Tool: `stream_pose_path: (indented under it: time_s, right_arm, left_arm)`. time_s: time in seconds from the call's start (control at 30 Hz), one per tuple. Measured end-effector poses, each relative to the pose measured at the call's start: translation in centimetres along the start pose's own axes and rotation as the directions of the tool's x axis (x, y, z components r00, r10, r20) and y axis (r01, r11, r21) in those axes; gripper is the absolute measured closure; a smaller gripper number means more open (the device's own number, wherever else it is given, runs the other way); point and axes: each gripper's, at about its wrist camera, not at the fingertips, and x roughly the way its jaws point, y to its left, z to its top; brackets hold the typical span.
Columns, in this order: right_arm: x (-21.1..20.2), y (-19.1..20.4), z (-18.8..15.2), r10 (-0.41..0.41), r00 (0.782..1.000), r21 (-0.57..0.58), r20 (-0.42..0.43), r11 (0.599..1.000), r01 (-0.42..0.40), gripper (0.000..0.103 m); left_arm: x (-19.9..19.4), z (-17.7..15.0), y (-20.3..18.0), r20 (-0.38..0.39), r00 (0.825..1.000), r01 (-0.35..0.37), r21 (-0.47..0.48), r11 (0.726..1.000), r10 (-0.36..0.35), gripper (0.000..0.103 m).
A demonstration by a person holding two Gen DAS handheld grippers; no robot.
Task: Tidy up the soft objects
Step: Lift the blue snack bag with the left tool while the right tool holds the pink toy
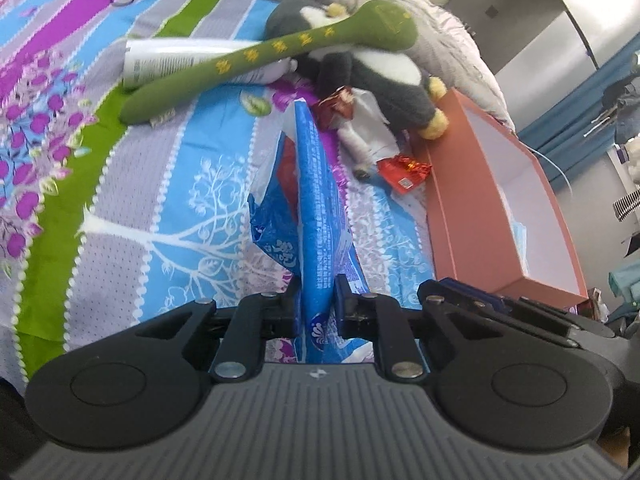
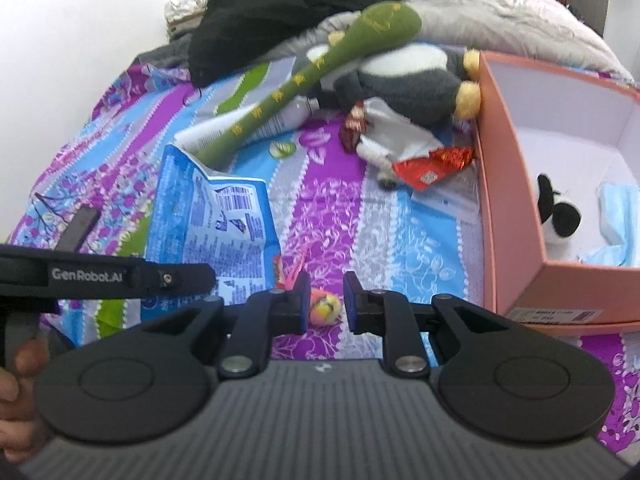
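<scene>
- Left wrist view: left gripper is pinching the blue packet edge-on, fingers nearly closed; packet's long axis is running straight ahead over the bedspread. Pink box is sitting fwd-right, near the bed's right edge.
- Right wrist view: right gripper is hovering part-open, holding nothing; small pink-yellow toy is lying just beyond its tips. Box is to the right, w/ a black-white plush inside.

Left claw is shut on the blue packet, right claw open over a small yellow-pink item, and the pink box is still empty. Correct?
Not quite: the pink box is not empty. The right wrist view shows a small black-and-white plush and a light blue cloth inside it. The rest stands: the left claw is shut on the blue packet, and the right claw is open over the small yellow-pink item.
</scene>
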Motion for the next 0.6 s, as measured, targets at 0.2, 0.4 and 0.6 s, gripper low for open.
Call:
stream_pose_path:
  time_s: [0.2,0.4,0.6]
  right_arm:
    - [-1.0,-0.1,0.0,-0.005,1.000,0.002,0.019,1.000,0.005,0.090]
    - [-1.0,-0.5,-0.5,-0.012,1.000,0.033,0.018,0.999,0.011,0.090]
    - [0.7,-0.6,-1.4,0.001,1.000,0.053,-0.022,0.999,0.000,0.084]
  left_arm:
    - [-1.7,0.1,-1.1,0.029,1.000,0.009,0.037,0.999,-0.010,0.085]
    - [-2.5,-0.2,-1.6,0.043,0.999,0.019,0.048,0.999,-0.021,0.085]
    - [-1.9,-0.8,-1.0,0.018,1.000,-0.012,0.051,0.999,0.011,0.085]
